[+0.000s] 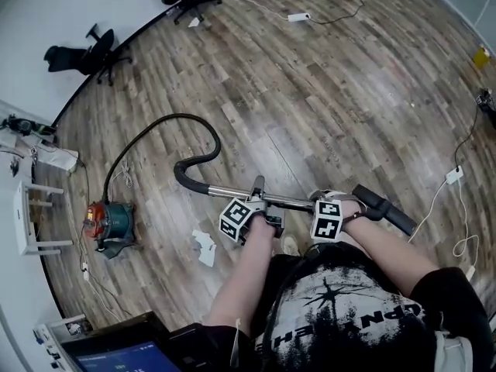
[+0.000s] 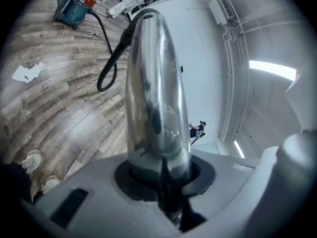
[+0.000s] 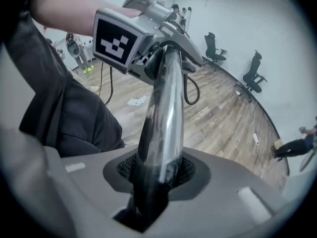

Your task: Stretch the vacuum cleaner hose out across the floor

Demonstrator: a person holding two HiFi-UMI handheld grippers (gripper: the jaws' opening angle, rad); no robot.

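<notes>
Wood floor (image 1: 333,91). Black hose (image 1: 186,115) runs across it in 1 loose curl, from the teal vacuum canister (image 1: 111,222) at left to the chrome wand tube (image 1: 232,193), held roughly level at the person's waist. Left gripper (image 1: 258,196) is clamped on the tube mid-length. Right gripper (image 1: 332,204) is clamped on it near the black handle (image 1: 384,208). Paper scraps (image 1: 204,246) lie on the floor beside the canister.
</notes>
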